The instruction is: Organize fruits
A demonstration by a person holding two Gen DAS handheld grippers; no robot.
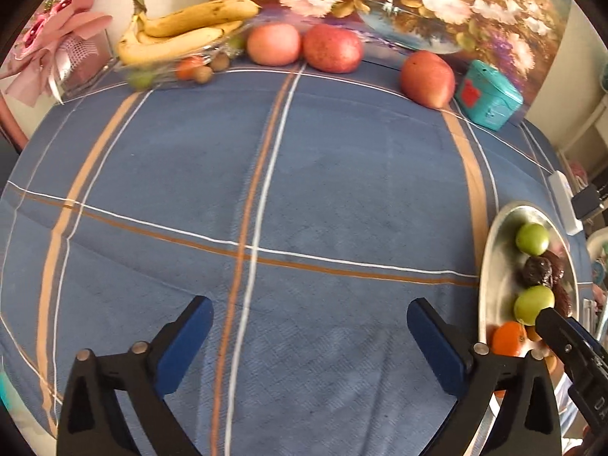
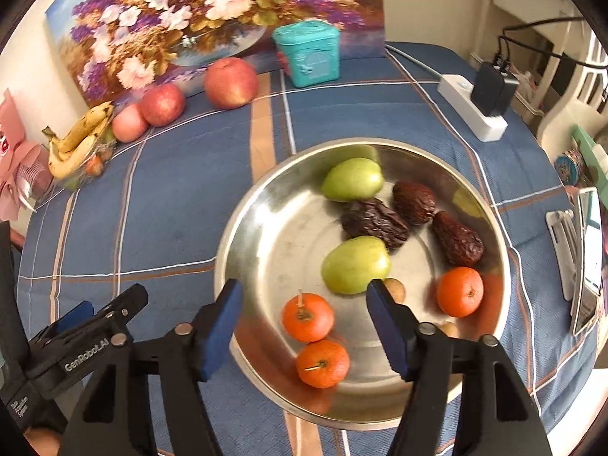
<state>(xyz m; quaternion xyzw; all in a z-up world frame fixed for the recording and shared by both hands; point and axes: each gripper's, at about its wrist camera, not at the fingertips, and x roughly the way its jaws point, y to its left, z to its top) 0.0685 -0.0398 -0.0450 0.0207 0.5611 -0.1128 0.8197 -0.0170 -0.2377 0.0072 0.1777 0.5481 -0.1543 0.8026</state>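
Observation:
A steel bowl on the blue plaid cloth holds two green fruits, three dark dates, three small oranges and small brown fruits. My right gripper is open and empty above the bowl's near side, over an orange. My left gripper is open and empty over bare cloth, left of the bowl. It also shows in the right wrist view. At the back are three red apples and bananas on a glass dish of small fruits.
A flower painting leans against the back wall. A teal tin stands before it. A white power strip with a black plug lies at the right. A pink bouquet sits at the back left. A phone on a stand is far right.

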